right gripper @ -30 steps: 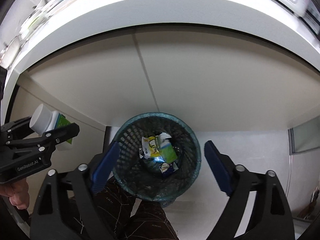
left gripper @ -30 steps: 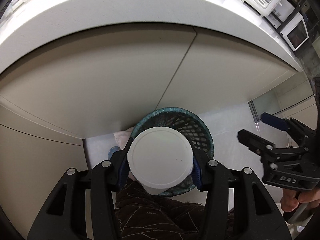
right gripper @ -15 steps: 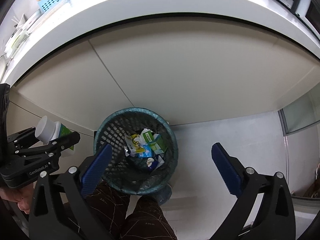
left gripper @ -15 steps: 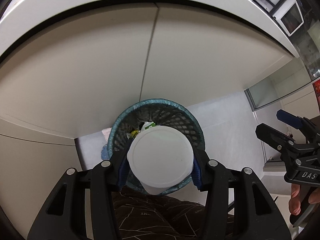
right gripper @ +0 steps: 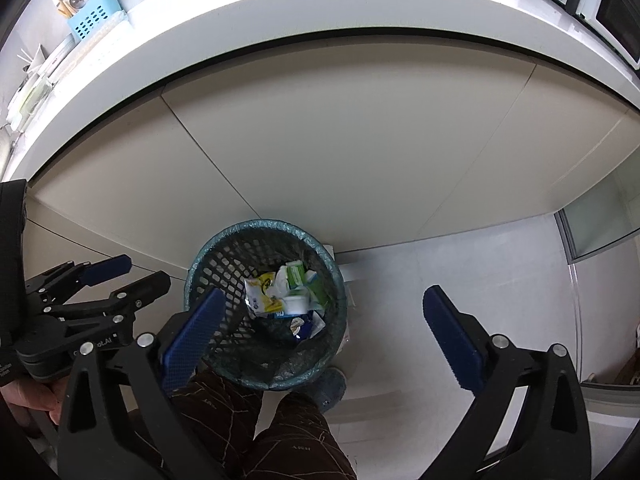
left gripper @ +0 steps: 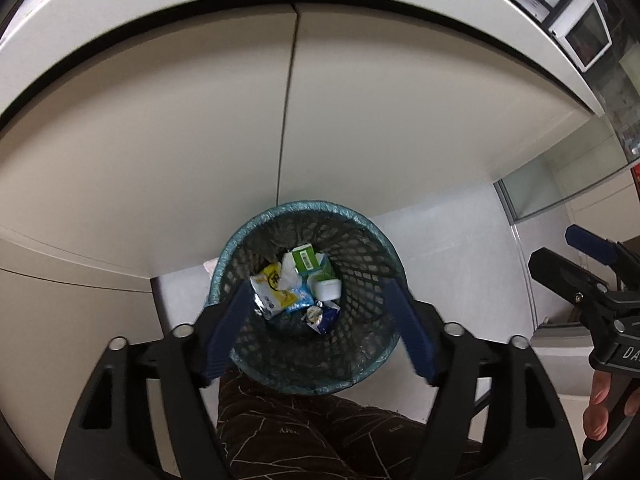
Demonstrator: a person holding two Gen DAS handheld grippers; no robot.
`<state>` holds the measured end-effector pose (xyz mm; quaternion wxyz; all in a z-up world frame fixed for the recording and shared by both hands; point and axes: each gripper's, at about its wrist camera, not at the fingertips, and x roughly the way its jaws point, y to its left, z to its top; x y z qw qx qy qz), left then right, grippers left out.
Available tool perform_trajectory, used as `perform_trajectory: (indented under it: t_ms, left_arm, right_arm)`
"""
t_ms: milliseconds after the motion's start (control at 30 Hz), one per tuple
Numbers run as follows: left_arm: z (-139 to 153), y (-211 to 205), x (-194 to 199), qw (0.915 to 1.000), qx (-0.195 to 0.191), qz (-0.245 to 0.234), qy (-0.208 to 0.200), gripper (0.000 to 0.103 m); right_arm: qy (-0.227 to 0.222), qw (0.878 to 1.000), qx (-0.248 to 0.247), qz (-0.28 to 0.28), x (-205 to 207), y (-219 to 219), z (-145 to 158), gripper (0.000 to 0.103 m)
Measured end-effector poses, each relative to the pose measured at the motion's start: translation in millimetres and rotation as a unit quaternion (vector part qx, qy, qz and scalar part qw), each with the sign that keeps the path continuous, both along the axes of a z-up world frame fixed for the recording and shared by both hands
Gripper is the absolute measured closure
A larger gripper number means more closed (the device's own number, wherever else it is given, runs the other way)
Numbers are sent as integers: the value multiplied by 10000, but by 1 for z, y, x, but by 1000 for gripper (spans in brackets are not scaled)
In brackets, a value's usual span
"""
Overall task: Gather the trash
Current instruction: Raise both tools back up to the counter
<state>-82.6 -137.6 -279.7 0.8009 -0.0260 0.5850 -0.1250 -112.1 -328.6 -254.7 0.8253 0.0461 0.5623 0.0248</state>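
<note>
A teal mesh waste bin (left gripper: 304, 205) with a liner stands on the floor against the cabinet. Inside lie wrappers, a green carton and a green bottle with a white cap (left gripper: 326, 289), cap up. My left gripper (left gripper: 316, 292) hangs straight above the bin, its jaws opening with nothing between the blue pads. In the right wrist view the bin (right gripper: 264, 224) sits lower left, with the bottle (right gripper: 295, 304) among the trash. My right gripper (right gripper: 323, 298) is wide open and empty, its left finger over the bin's rim and its right finger over bare floor. The left gripper (right gripper: 140, 274) shows at the left edge.
Beige cabinet doors (left gripper: 360, 128) rise behind the bin under a white countertop (right gripper: 280, 12). A microwave (left gripper: 584, 40) and a blue basket (right gripper: 94, 16) stand on top. The person's leg in brown patterned trousers (right gripper: 260, 432) is just in front of the bin. White floor (right gripper: 460, 264) lies to the right.
The left jaws have spread and the white-capped bottle they held now lies in the bin. The right gripper has shifted right, so the bin sits further left in its view.
</note>
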Motion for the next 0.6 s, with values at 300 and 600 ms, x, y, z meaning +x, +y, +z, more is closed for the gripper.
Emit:
perform_trajectory:
  t_ms: [300,600]
  left_arm:
    - [45,32,0,9980,-164,428,-428,6]
    - [108,72,8,9929,-81,761,-913,6]
  right_arm:
    - [-311,9993,50,194,16,15,25,8]
    - [-859,9953,116,443,53,36,77,8]
